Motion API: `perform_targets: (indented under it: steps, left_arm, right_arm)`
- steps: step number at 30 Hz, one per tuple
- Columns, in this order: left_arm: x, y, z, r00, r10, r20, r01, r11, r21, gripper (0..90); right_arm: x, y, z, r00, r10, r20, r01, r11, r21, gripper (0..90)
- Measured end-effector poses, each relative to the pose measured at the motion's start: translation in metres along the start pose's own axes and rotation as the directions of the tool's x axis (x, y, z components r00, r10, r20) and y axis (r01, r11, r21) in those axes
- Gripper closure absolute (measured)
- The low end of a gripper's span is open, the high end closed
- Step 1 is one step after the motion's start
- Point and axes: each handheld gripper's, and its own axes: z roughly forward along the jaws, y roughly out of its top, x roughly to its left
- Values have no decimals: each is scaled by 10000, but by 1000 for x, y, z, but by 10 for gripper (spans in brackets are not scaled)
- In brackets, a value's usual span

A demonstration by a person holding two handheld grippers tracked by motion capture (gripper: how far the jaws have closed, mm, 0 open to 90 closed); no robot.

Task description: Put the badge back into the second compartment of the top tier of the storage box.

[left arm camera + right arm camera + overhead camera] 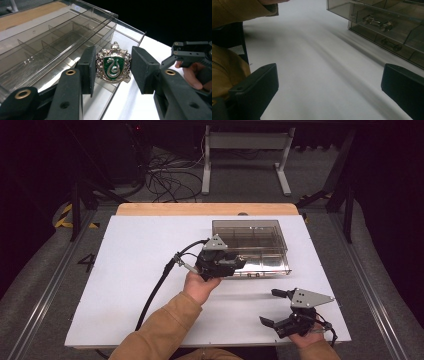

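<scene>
Right claw (274,307): nearest me, at the near right of the counter (130,270); I hold it low with its jaws spread wide and nothing between them, bare white surface showing in the gap in the right gripper view.
My right hand (305,339): wrapped under the claw's body at the counter's near edge, the claw's nose turned toward the left.
My left hand (200,286): reached forward past mid-counter, tan sleeve (160,332) angled up from the bottom, cable trailing back to the left.
Left claw (113,67): closed down to a narrow gap on the crest badge (113,63), one pad on each side edge.
Crest badge, place: held upright between my pads, above the near edge of the clear organiser box (250,247); whether it touches the box I cannot tell.
Crest badge, handling: I judge it a small cast-metal piece, stiff, light, with a glossy green enamel face and silver rim, so likely slippery under flat pads.
Crest badge, hold: the side edges are the sensible place; the ornate top and enamel face I would spare from pressure and scratches.
Organiser box: smoky transparent plastic with divided compartments; small metal pieces (377,23) lie in the compartments along its near side.
</scene>
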Motion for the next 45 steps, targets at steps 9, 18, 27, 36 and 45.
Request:
perform_targets:
  steps: [9, 18, 27, 36, 45]
  left_arm:
    - [2, 2, 13, 9999, -138, 10, 138, 9999, -65, 570]
    - [2, 5, 21, 9995, -316, 29, 316, 9994, -108, 570]
    - [3, 4, 24, 9995, -307, -14, 307, 9995, -13, 570]
    - [2, 1, 29, 9991, -361, -221, 365, 9992, 179, 568]
    - [3, -1, 35, 9980, -592, -229, 604, 9969, 514, 568]
  right_arm:
    - [-1, -1, 0, 10000, -6, -20, 6, 10000, 11, 18]
    - [-1, -1, 1, 10000, 19, -76, -19, 10000, 40, 18]
    - [-1, -1, 0, 10000, 1, -79, 0, 10000, 34, 18]
    - [0, -1, 0, 10000, -5, -97, 6, 10000, 42, 18]
    - [-1, -1, 1, 9999, -6, -134, 7, 10000, 55, 18]
